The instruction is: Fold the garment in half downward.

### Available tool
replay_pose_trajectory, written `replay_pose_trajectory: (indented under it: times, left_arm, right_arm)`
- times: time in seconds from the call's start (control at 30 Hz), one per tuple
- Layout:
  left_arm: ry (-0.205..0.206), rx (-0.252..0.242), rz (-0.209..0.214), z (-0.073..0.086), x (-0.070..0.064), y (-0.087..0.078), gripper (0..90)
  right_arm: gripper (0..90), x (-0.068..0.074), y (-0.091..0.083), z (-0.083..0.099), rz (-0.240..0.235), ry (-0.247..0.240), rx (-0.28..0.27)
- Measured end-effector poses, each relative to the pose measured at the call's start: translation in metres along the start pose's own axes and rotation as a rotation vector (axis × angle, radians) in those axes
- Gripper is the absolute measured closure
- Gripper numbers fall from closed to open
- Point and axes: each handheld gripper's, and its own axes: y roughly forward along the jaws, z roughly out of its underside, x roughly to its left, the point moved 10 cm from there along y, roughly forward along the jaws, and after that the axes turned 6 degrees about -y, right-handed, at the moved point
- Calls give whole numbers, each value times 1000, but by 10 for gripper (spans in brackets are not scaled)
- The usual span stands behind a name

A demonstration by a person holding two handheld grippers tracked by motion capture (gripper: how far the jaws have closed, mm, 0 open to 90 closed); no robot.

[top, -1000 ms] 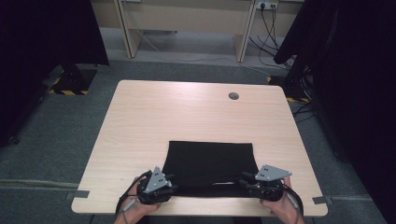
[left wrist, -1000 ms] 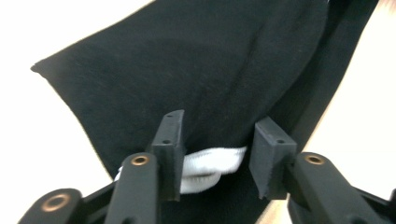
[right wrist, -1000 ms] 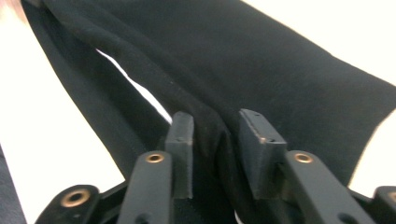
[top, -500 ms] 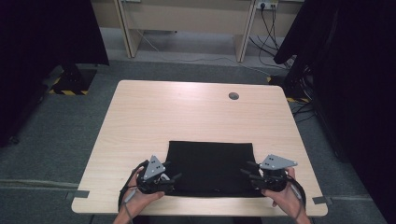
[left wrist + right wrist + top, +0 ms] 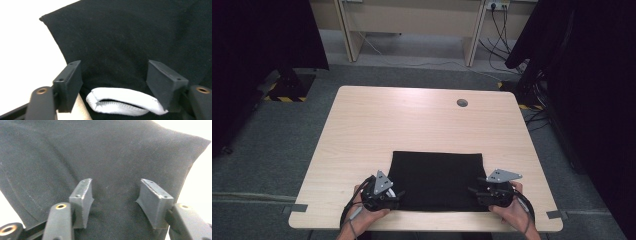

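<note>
A black folded cloth (image 5: 437, 177) lies flat on the near half of the wooden table (image 5: 422, 125). My left gripper (image 5: 396, 196) is at the cloth's near left corner, held by a hand. Its jaws stand open over the black cloth (image 5: 120, 42), with a white fabric band (image 5: 122, 101) lying between them. My right gripper (image 5: 474, 191) is at the near right corner. In the right gripper view it is open (image 5: 116, 187) just above the dark cloth (image 5: 75, 152), with nothing clamped.
A round cable hole (image 5: 462, 102) sits near the table's far right. Dark curtains hang on both sides. Desk legs and cables (image 5: 502, 20) stand on the floor beyond the table. The table's front edge is right behind both hands.
Both grippers shifted only slightly at the cloth's near corners, a little outward and back in. The cloth has kept its place and shape.
</note>
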Motion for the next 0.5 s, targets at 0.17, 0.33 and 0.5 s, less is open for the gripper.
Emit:
replay_pose_trajectory:
  times: [0.17, 0.33, 0.5]
  left_arm:
    - [-50, -24, 3, -4, 5, -2, 204]
    - [-73, -12, 12, -4, 4, -6, 147]
    - [-94, 19, 17, 3, 5, -5, 106]
  right_arm:
    - [352, -3, -3, -12, 9, 20, -37]
    - [292, -4, 3, -28, 14, 23, -47]
    - [281, -3, 17, -32, 1, 27, -8]
